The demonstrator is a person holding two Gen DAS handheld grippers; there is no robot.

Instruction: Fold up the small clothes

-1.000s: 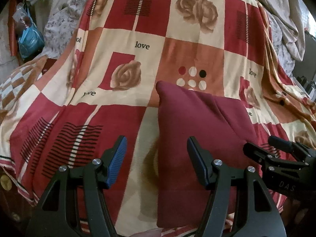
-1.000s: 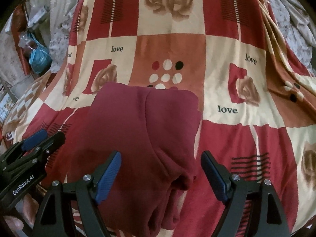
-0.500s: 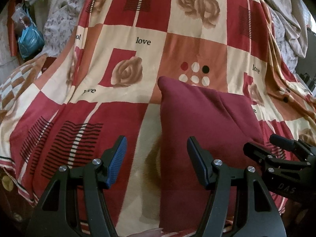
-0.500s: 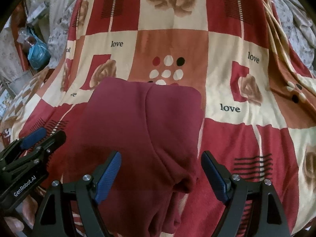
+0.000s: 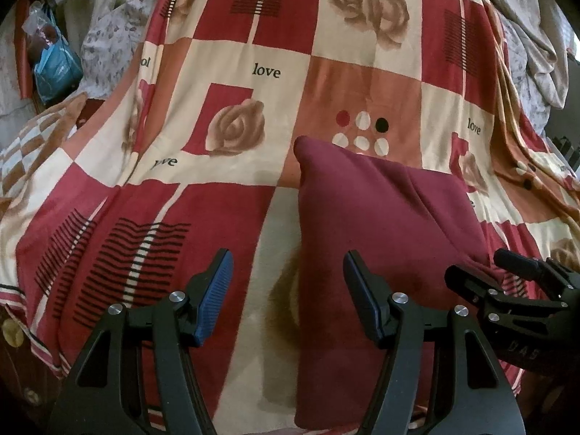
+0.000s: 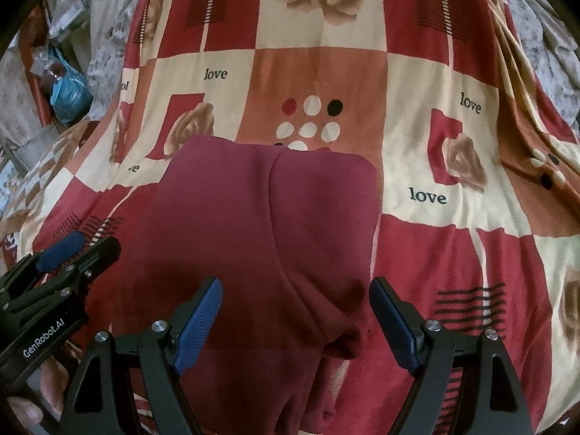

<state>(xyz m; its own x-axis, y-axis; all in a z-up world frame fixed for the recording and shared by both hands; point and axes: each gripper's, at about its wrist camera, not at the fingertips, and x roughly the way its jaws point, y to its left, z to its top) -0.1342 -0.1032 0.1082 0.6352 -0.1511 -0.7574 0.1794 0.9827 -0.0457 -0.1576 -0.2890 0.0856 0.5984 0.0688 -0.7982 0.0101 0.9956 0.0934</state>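
Observation:
A maroon garment [image 5: 377,224] lies folded on the patterned bedspread [image 5: 224,188]; it also shows in the right wrist view [image 6: 261,224], with a seam down its middle and a bunched fold near its lower right. My left gripper [image 5: 288,290] is open and empty, over the garment's left edge near its near end. My right gripper [image 6: 295,320] is open and empty, above the garment's near part. Each gripper shows in the other's view, the right one [image 5: 507,290] and the left one [image 6: 65,264].
The red and cream bedspread with roses and "love" print [image 6: 427,195] covers the bed. A blue bag [image 5: 54,69] and clutter sit off the far left. Grey and floral bedding [image 5: 533,36] is bunched at the far right.
Both grippers have shifted slightly towards me, so the garment sits a little farther down and away in view. The garment's far edge lies flatter. Both grippers stay open.

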